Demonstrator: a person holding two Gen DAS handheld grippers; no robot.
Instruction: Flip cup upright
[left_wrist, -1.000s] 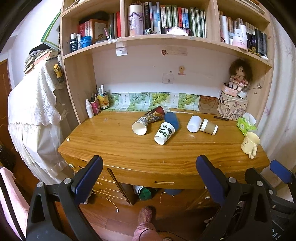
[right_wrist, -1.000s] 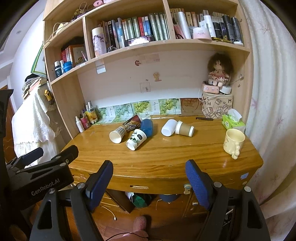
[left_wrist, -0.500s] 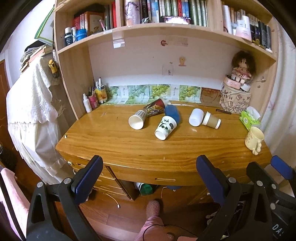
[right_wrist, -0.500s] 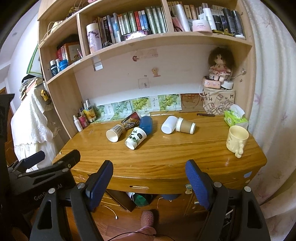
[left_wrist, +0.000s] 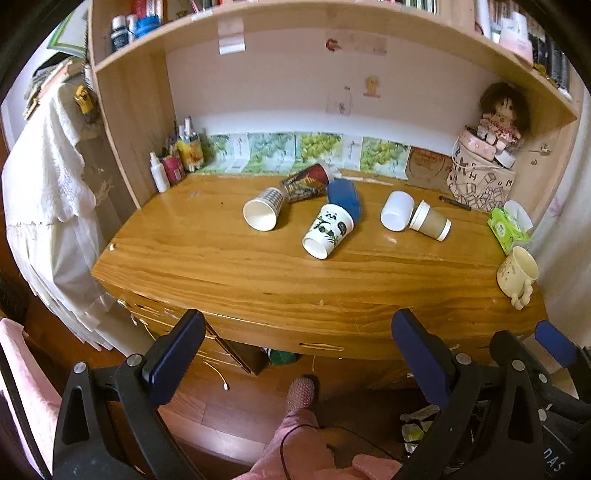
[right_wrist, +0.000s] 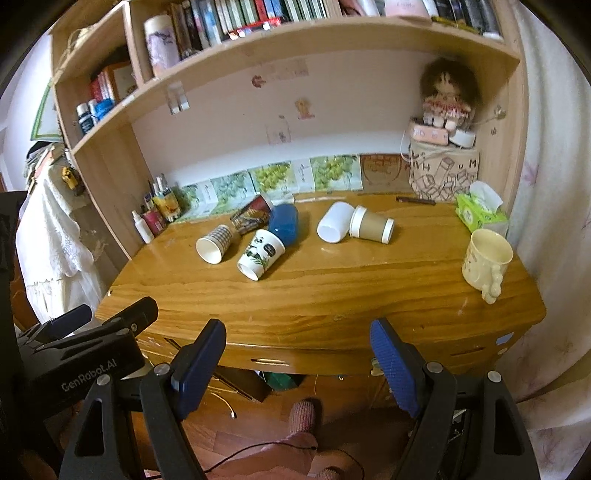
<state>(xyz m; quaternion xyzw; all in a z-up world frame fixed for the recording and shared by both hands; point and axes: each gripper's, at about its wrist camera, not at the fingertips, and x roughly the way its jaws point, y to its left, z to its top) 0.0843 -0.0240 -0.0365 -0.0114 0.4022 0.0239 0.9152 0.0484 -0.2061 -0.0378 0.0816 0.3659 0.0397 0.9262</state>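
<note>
Several cups lie on their sides on the wooden desk (left_wrist: 258, 280): a checked cup (left_wrist: 263, 210), a red-and-black cup (left_wrist: 306, 181), a blue cup (left_wrist: 344, 197), a panda cup (left_wrist: 328, 230), a white cup (left_wrist: 397, 210) and a brown cup (left_wrist: 430, 220). The panda cup also shows in the right wrist view (right_wrist: 261, 254). My left gripper (left_wrist: 297, 354) is open and empty, short of the desk's front edge. My right gripper (right_wrist: 298, 362) is open and empty, also in front of the desk.
A cream mug (left_wrist: 517, 275) stands upright at the desk's right end, a green tissue pack (left_wrist: 508, 227) behind it. Bottles (left_wrist: 177, 162) stand at the back left. A patterned bag with a doll (left_wrist: 480, 181) is at the back right. Shelves hang overhead.
Both grippers have moved forward and closer to the desk, so the cups look larger. Both stay open. The cups have not moved.
</note>
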